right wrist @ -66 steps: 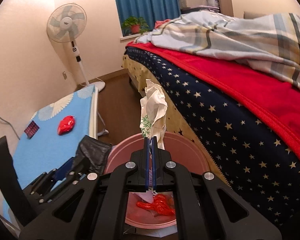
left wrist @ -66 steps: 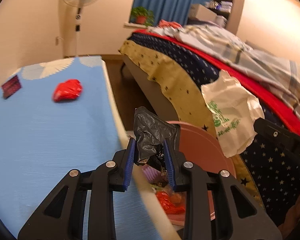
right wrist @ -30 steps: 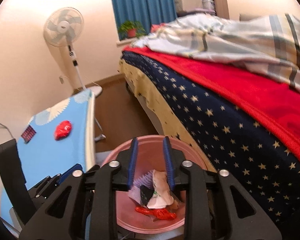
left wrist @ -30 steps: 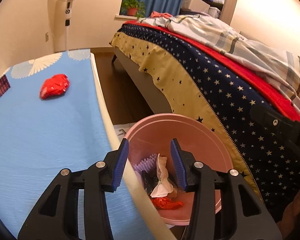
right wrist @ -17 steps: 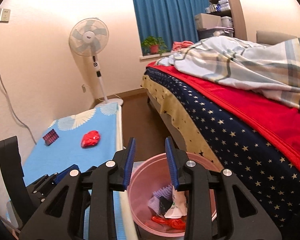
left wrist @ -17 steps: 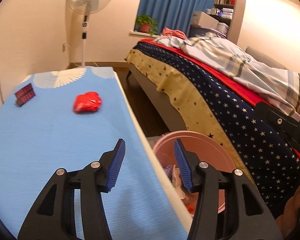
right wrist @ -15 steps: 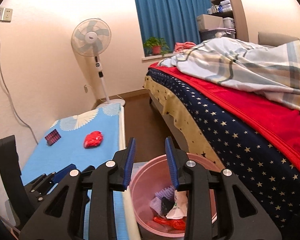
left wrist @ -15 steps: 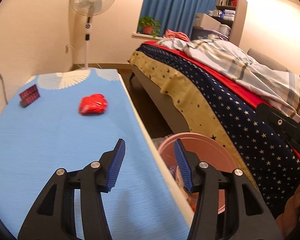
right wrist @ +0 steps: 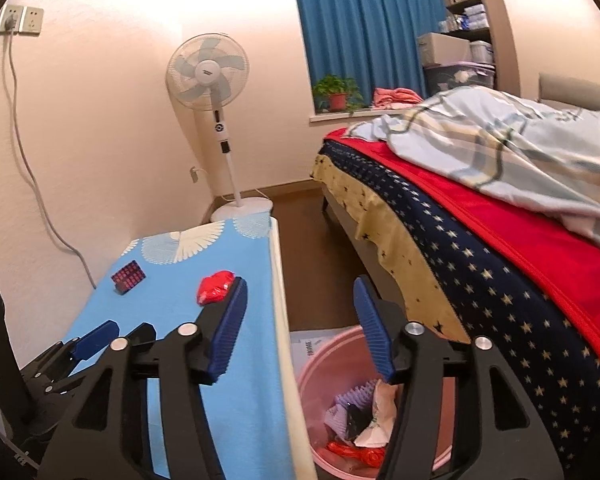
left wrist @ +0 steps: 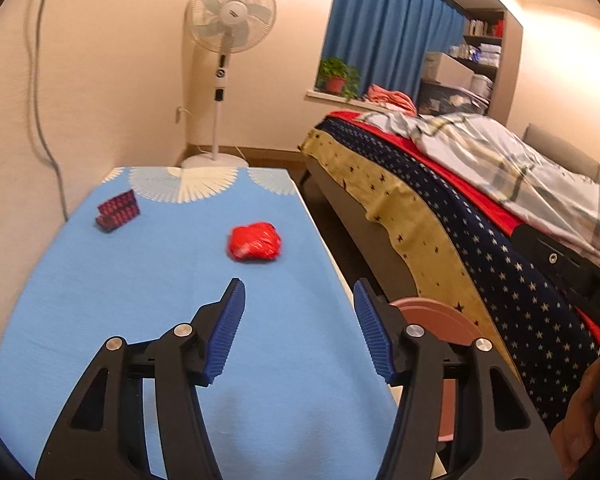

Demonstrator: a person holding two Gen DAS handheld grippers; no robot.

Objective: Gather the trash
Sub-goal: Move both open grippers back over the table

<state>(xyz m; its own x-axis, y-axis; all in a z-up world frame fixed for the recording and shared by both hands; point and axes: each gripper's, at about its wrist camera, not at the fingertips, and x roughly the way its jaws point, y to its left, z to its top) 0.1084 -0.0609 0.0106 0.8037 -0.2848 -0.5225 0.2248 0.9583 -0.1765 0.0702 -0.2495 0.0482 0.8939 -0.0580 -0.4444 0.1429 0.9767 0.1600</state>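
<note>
Left gripper (left wrist: pixel 298 326) — black frame, ribbed blue pads, jaws spread wide and empty above the blue cloth table (left wrist: pixel 100 320). Right gripper (right wrist: pixel 298 320) likewise parted, holding nothing. Crumpled glossy red wrapper (left wrist: pixel 255 242) lay on the cloth at 12 o'clock of the left gripper; a dark studded packet (left wrist: pixel 117 210) at 10 o'clock. Round pink plastic bin (right wrist: pixel 320 364) — crumpled scraps inside — stood between table and bed (right wrist: pixel 480 260).

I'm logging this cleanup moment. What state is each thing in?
Left gripper: open, holding nothing.
Right gripper: open, holding nothing.
Red crumpled wrapper: lying on the blue table, not collected.
Dark red packet: lying on the table, not collected.
Pink bin: upright, trash inside.
</note>
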